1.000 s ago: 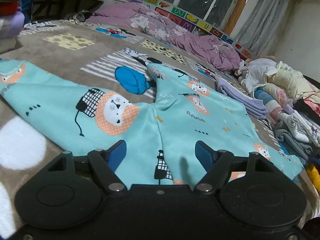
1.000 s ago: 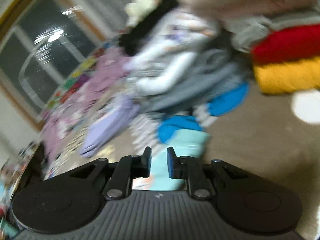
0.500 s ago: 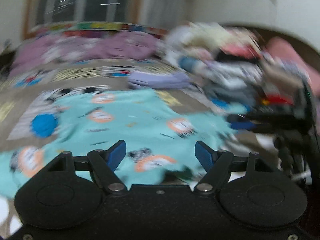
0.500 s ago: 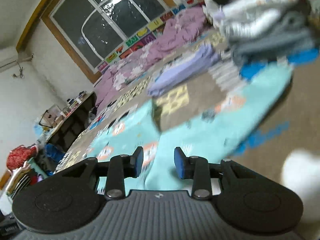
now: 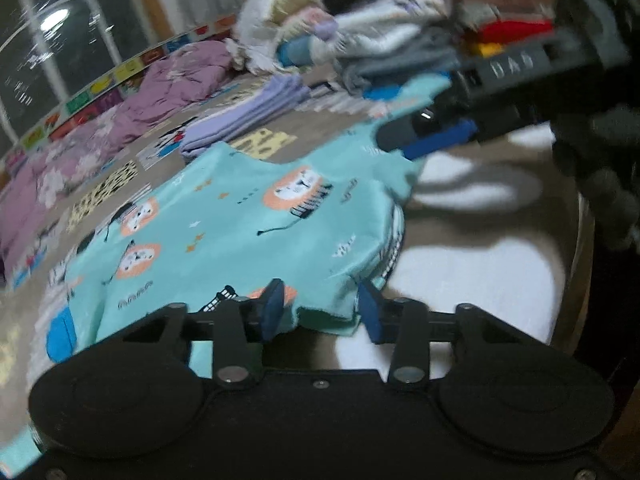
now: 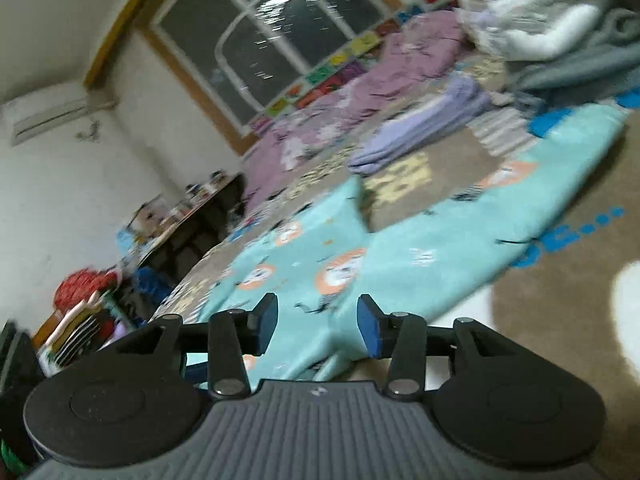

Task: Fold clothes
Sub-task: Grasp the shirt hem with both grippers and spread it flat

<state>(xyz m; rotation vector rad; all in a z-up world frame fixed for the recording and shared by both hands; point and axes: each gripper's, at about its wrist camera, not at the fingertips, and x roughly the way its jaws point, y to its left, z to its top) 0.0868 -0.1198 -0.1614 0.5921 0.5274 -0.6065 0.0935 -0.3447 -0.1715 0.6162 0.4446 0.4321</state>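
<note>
I have the teal lion-print pants (image 5: 256, 216) spread flat on the brown patterned blanket (image 5: 472, 240), and what matters for my next move is how their near hem sits against my two claws. In the left wrist view the left gripper (image 5: 320, 312) is right at the closest corner of the fabric: the edge of the cloth lies between the blue pads, which are closing on it, though I still see a gap on the right-hand pad's side, so I judge the pinch not yet made. From there the garment's long axis runs away and to the left, toward the purple quilt (image 5: 172, 84) under the window. The same view shows my right gripper (image 5: 432, 140) coming in from the right, over the far right corner near the pile of clothes (image 5: 384, 36). In its own view it hovers low over a leg of the pants (image 6: 400, 256), jaws partway apart and opening, cloth beneath them but nothing pressed between the pads. The folded lilac garment (image 6: 420, 132) lies well beyond. So the left hand is the nearer one, already on the hem, and I judge that the fold will carry this edge along the legs once the right claw also takes hold
</note>
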